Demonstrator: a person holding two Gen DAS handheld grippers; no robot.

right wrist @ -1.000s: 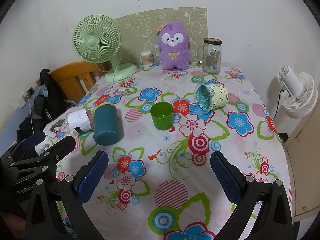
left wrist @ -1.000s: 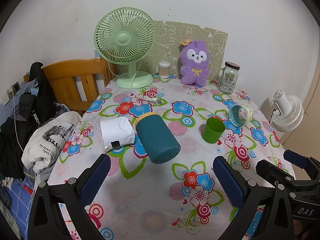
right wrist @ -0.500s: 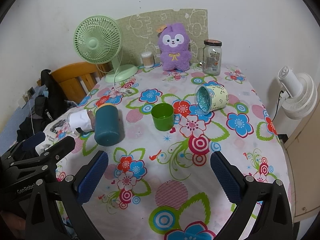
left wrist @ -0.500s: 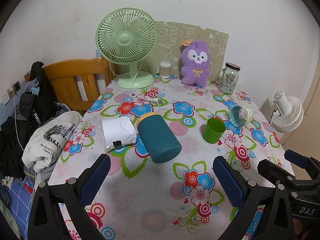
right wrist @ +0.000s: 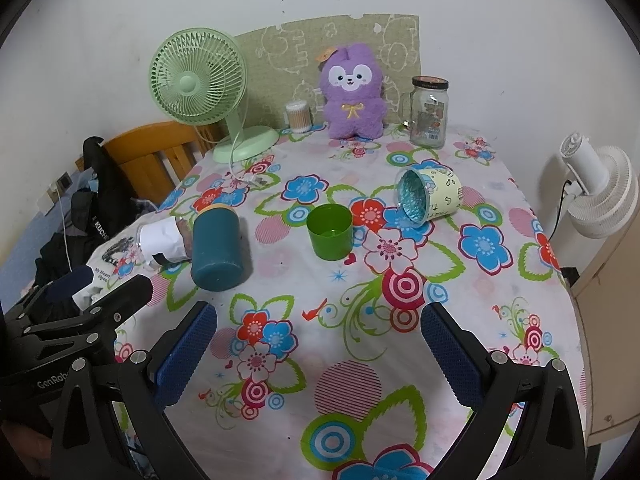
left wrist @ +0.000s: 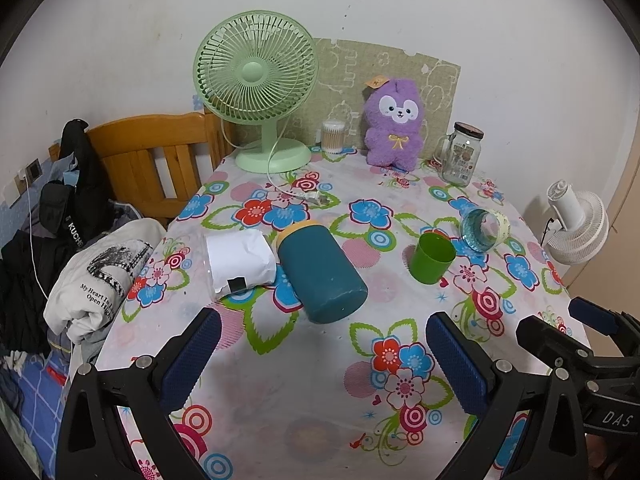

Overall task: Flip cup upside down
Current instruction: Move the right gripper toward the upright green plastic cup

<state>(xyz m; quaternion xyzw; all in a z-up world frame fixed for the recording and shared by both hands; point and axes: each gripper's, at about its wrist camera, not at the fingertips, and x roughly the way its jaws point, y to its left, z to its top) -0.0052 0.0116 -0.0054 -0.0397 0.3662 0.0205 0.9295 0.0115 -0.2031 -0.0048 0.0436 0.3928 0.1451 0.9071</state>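
A table covered with a floral tablecloth [right wrist: 400, 360] fills both wrist views. Near its middle stands a small green cup [right wrist: 330, 231], upright with its mouth facing up, touched by nothing. Just right of it and slightly farther away, a pale yellow patterned cup [right wrist: 430, 195] lies on its side, its blue-lined mouth turned toward the green cup. To the left, a dark teal bottle [right wrist: 217, 247] with a yellow cap lies on its side, and a white paper-wrapped package [left wrist: 240, 262] rests against its left flank.

Along the far edge stand a green desk fan [left wrist: 256, 80], a small tub of cotton swabs [left wrist: 333, 136], a purple plush toy [right wrist: 352, 90] and a glass jar [right wrist: 430, 112] with a dark lid.

The left gripper [left wrist: 320, 360] hovers over the near part of the table, jaws spread wide and empty. The right gripper [right wrist: 318, 356] hovers likewise, jaws wide apart, holding nothing, well short of the green cup.
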